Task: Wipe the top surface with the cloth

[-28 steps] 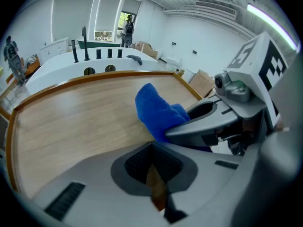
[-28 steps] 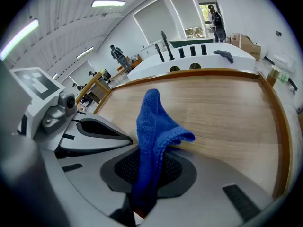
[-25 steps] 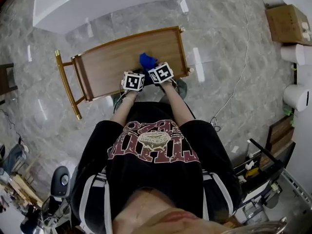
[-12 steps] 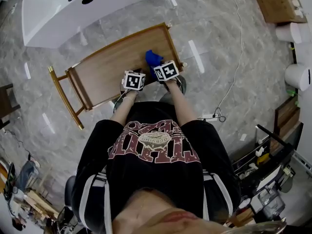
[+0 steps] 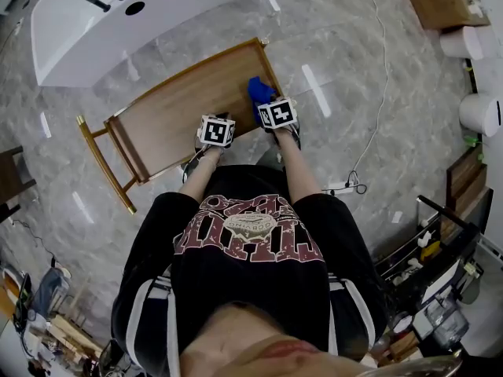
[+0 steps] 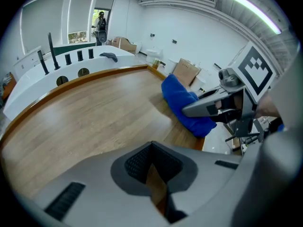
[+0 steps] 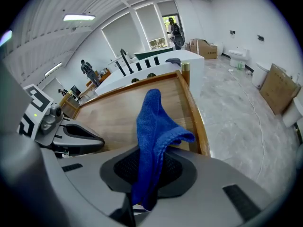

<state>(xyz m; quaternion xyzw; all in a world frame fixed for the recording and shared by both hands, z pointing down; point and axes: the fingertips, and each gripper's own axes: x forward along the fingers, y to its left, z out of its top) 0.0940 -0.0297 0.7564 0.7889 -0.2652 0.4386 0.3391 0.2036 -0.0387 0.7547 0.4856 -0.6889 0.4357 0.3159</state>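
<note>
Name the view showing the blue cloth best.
The right gripper view: the blue cloth fills the centre, clamped in the right gripper. The left gripper view shows it sideways; the head view only a small patch.

The right gripper (image 5: 266, 103) has slid the cloth (image 5: 259, 90) rightward across the table (image 5: 169, 116), from the middle of the top to the right rail by the far corner. It was close beside the left gripper (image 5: 214, 119) before and now stands apart from it.
</note>
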